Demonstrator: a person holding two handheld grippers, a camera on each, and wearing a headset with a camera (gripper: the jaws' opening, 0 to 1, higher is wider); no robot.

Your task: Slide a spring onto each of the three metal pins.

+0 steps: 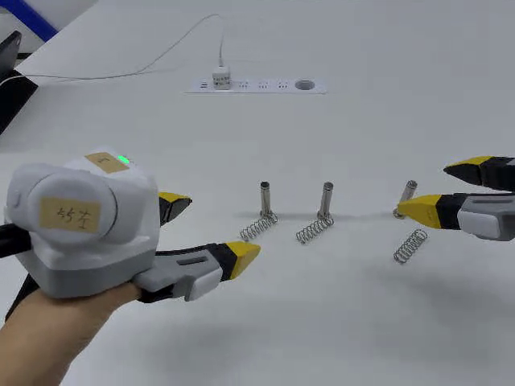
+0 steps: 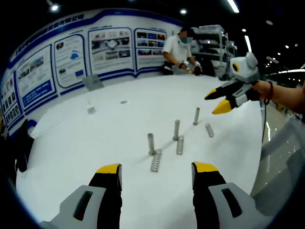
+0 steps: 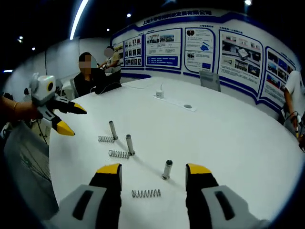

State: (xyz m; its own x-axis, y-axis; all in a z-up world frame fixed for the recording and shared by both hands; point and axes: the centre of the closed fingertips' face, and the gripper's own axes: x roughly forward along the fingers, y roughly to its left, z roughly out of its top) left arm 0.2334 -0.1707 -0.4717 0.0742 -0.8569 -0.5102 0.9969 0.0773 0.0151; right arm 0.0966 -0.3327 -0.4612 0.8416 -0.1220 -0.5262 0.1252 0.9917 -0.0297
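Springs point(image 1: 258, 228) loose on counter point(image 1: 362, 145) beside three pins point(image 1: 327, 199). Fingers point(image 1: 241, 256) open, empty, on left gripper point(image 1: 221, 223) and right gripper point(image 1: 425, 188). Risk: rolling spring, tipped pin under off-centre pinch.

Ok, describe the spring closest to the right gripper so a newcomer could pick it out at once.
On the white table, three metal pins stand in a row. Go to the pin beside the right gripper; its spring lies just in front, clear of it, whereas the other two springs touch their pins' bases.
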